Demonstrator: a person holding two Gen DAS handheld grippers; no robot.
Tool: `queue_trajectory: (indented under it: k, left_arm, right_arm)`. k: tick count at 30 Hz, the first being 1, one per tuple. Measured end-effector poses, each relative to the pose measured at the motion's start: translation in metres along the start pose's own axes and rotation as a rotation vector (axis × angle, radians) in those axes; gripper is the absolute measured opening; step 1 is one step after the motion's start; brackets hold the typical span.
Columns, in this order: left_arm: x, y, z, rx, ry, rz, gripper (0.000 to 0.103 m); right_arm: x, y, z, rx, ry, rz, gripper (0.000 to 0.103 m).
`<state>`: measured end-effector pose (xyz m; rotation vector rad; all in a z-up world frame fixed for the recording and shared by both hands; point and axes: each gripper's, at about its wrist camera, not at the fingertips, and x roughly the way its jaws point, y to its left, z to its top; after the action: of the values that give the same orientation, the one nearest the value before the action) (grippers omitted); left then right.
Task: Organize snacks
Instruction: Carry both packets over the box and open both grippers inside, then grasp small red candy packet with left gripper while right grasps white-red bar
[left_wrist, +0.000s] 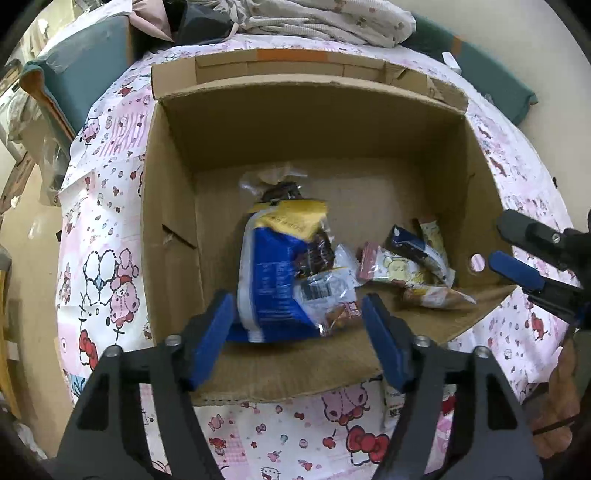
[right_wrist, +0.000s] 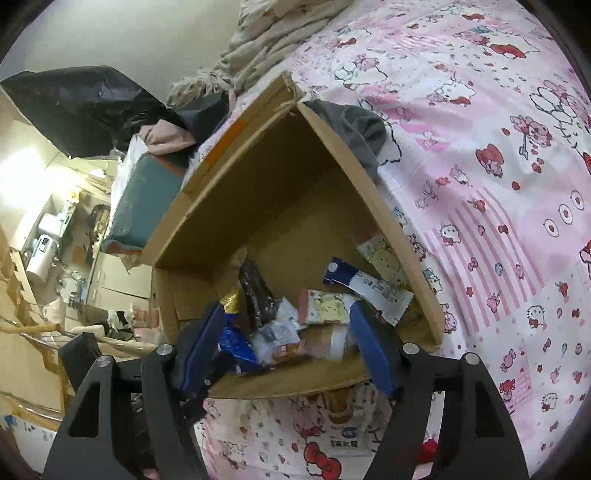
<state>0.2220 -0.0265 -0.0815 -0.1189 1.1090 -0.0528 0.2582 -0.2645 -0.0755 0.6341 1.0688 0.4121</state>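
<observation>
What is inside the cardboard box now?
Inside the cardboard box lie a large blue and white bag, a dark snack pack and several small wrapped snacks. The packets overlap, so anything beneath them is hidden. Both grippers are open and empty.

Brown box (left_wrist: 207, 140); pink cartoon-print sheet (right_wrist: 480, 184); blue bag (left_wrist: 269, 273)

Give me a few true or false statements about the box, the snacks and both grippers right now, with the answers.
1. The cardboard box sits on a cartoon-print sheet. True.
2. The box is empty. False: several snack packets lie in it, among them a blue and white bag.
3. The left gripper is open. True.
4. The right gripper clamps a packet. False: its jaws stand open, holding nothing.
5. The box's flaps are closed. False: its top is open.
</observation>
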Motion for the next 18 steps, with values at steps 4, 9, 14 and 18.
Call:
queue_trajectory:
  k: [4, 9, 14, 18]
  left_arm:
    - [-0.006, 0.0, 0.001, -0.002, -0.016, -0.019, 0.07]
    - [-0.012, 0.001, 0.0, -0.005, -0.026, -0.012, 0.07]
    - [-0.024, 0.004, -0.005, -0.014, -0.042, -0.01, 0.07]
    - [-0.032, 0.006, -0.013, -0.014, -0.046, -0.008, 0.07]
  right_arm:
    - [-0.004, 0.005, 0.001, -0.024, -0.009, 0.015, 0.074]
    - [-0.009, 0.005, 0.0, -0.021, -0.015, 0.01, 0.074]
    - [-0.022, 0.001, -0.002, -0.006, -0.037, 0.009, 0.074]
    - [-0.034, -0.003, -0.007, 0.01, -0.051, 0.002, 0.074]
